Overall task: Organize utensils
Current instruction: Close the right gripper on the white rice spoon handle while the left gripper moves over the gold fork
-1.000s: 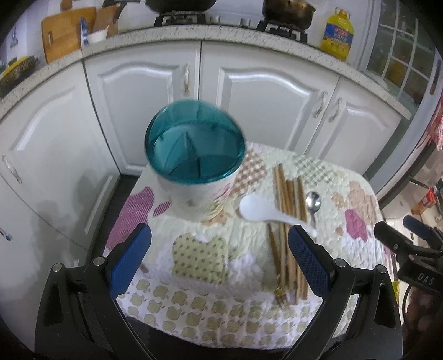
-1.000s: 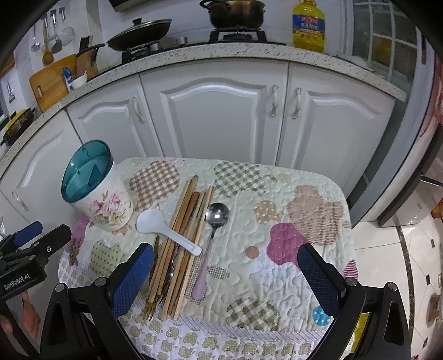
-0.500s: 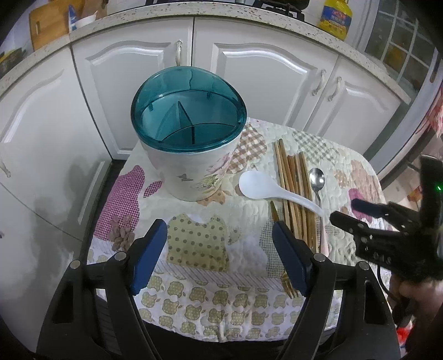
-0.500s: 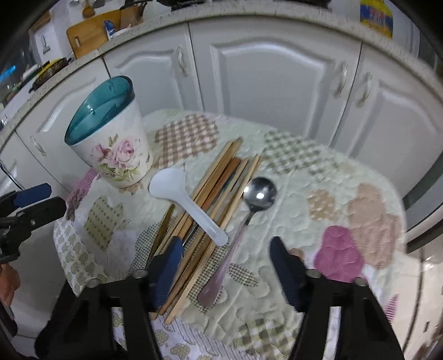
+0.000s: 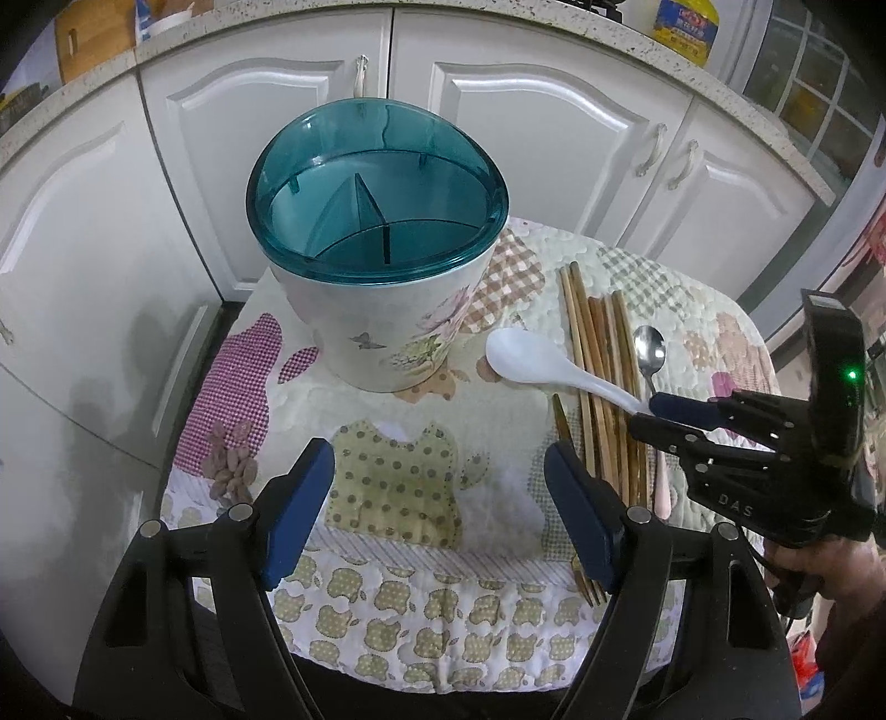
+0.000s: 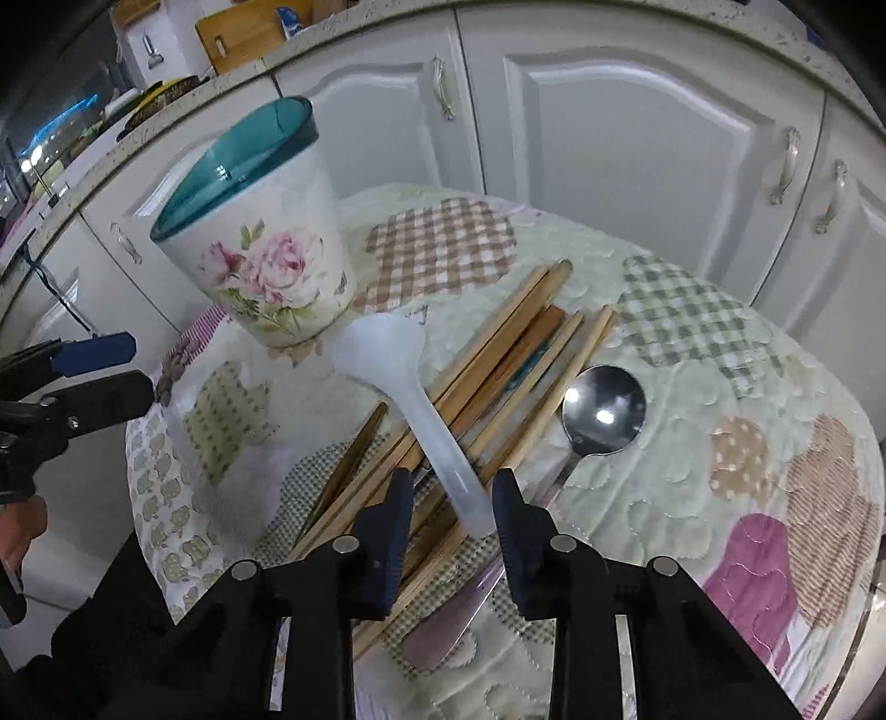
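Observation:
A floral utensil holder (image 5: 376, 310) with a teal divided top stands empty at the far left of the quilted table cover (image 5: 387, 487). My left gripper (image 5: 437, 471) hovers open in front of the holder with nothing between its fingers. Right of the holder, a white plastic spoon (image 6: 382, 354) lies across a bundle of wooden chopsticks (image 6: 509, 354), next to a metal spoon (image 6: 603, 410). My right gripper (image 6: 454, 498) is low over the table and its jaws are closing. The end of the white spoon's handle is between them, with a gap still showing at the left pad.
White cabinet doors (image 5: 542, 138) curve around the far side of the table under a speckled counter. On the counter are a yellow oil bottle (image 5: 684, 27) and a wooden cutting board (image 5: 77, 39). A gold fork (image 6: 354, 459) lies partly under the chopsticks. A person's hand (image 5: 819, 565) holds the right gripper.
My right gripper came down to the white spoon's handle, rolled, and narrowed its jaws around it. The left gripper sank a little toward the table and narrowed slightly.

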Tool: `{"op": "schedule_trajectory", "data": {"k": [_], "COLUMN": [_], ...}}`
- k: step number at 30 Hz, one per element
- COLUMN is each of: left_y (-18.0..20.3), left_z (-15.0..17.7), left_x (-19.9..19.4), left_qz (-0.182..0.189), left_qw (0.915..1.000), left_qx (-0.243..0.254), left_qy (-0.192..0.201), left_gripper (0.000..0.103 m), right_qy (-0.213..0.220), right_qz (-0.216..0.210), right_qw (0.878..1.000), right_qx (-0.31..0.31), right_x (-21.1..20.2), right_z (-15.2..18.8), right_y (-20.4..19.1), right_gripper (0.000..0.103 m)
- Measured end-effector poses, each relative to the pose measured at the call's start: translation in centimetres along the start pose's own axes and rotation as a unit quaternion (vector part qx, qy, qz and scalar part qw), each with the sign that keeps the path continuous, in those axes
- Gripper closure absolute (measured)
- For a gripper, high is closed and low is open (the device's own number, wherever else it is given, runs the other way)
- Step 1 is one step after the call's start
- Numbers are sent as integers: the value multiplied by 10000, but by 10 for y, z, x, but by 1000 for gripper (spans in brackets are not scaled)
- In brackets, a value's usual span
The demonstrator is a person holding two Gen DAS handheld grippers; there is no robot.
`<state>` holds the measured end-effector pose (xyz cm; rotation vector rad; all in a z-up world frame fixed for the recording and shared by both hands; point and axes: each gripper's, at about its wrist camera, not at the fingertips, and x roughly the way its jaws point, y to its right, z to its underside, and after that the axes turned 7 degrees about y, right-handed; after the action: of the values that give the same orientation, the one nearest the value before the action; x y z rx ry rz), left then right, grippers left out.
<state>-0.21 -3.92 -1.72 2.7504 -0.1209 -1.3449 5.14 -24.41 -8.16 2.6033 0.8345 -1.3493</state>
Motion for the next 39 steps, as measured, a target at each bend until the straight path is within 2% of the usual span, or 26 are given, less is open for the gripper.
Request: {"op": "schedule_trajectory", "data": {"k": [1, 5, 6, 12, 19, 24, 26, 29, 33, 35, 38, 39], "left_y": [0, 2, 3, 13, 28, 40, 45, 53, 62, 61, 57, 56], "left_z": [0, 0, 0, 2, 8, 8, 8, 5, -2, -3, -4, -4], "left_x": [0, 3, 5, 13, 38, 70, 83, 89, 95, 96, 95, 95], "left_qz": [-3, -7, -1, 43, 150, 396, 455, 327, 350, 372, 489, 522], "left_qw": [10000, 10000, 10000, 9998, 9986, 9961, 9946, 9957, 9950, 9948, 9945, 9943], "left_qx": [4, 25, 30, 161, 382, 327, 261, 428, 549, 557, 517, 498], "left_qy": [-3, -41, -53, -95, -345, -711, -896, -751, -761, -768, -772, -790], "left_gripper": [24, 24, 24, 24, 26, 51, 57, 58, 58, 58, 57, 57], "right_qy": [9, 88, 116, 243, 263, 198, 109, -7, -104, -105, -74, -73], "right_qz": [-16, -142, -101, 95, 396, 602, 568, 557, 652, 750, 768, 792], "right_qw": [10000, 9998, 9999, 9993, 9982, 9959, 9954, 9951, 9941, 9933, 9930, 9931], "right_qx": [-3, 59, 57, 263, 375, 648, 770, 823, 859, 872, 896, 867], "right_x": [1, 3, 1, -21, -49, -63, -64, -63, -60, -60, -61, -61], "right_z": [0, 2, 3, 9, 26, 40, 44, 50, 51, 51, 49, 49], "right_y": [1, 2, 1, 9, 28, 46, 48, 50, 52, 53, 54, 53], "right_gripper": [83, 89, 99, 100, 101, 101, 101, 101, 101, 100, 85, 75]}}
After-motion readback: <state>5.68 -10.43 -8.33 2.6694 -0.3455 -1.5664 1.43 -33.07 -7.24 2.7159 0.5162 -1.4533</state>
